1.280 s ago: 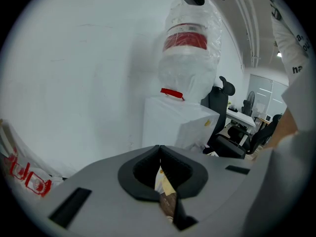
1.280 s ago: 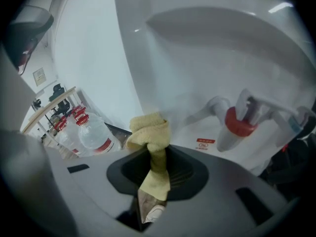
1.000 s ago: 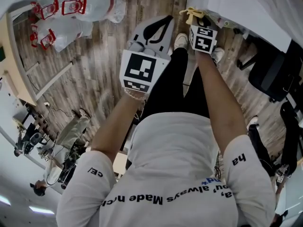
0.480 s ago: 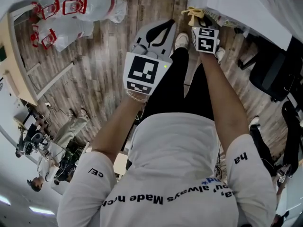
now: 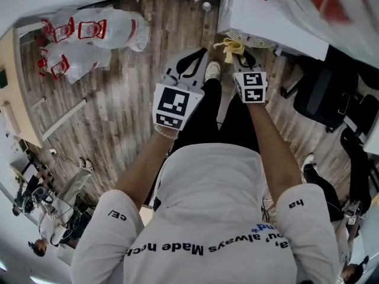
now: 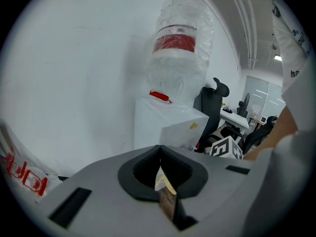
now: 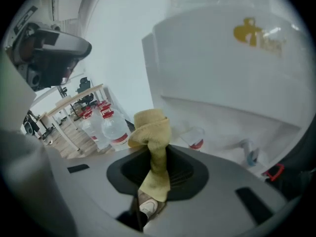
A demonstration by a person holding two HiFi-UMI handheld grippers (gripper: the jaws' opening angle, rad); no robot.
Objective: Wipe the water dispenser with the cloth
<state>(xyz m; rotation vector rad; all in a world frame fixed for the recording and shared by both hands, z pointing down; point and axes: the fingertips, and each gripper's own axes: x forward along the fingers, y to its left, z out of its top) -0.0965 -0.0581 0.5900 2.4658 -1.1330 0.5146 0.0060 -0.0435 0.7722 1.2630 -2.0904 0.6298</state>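
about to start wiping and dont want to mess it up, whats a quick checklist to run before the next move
1. Cloth clamped in right tool: ok, jaws shut on it, a wad sticks out ahead.
2. Left tool free: ok, jaws together, nothing between.
3. Right tool aimed at water dispenser: ok, its white front fills the right gripper view.
4. Cloth touching dispenser: not ok, it seems short of the front.
5. Bottle upright on top: ok.
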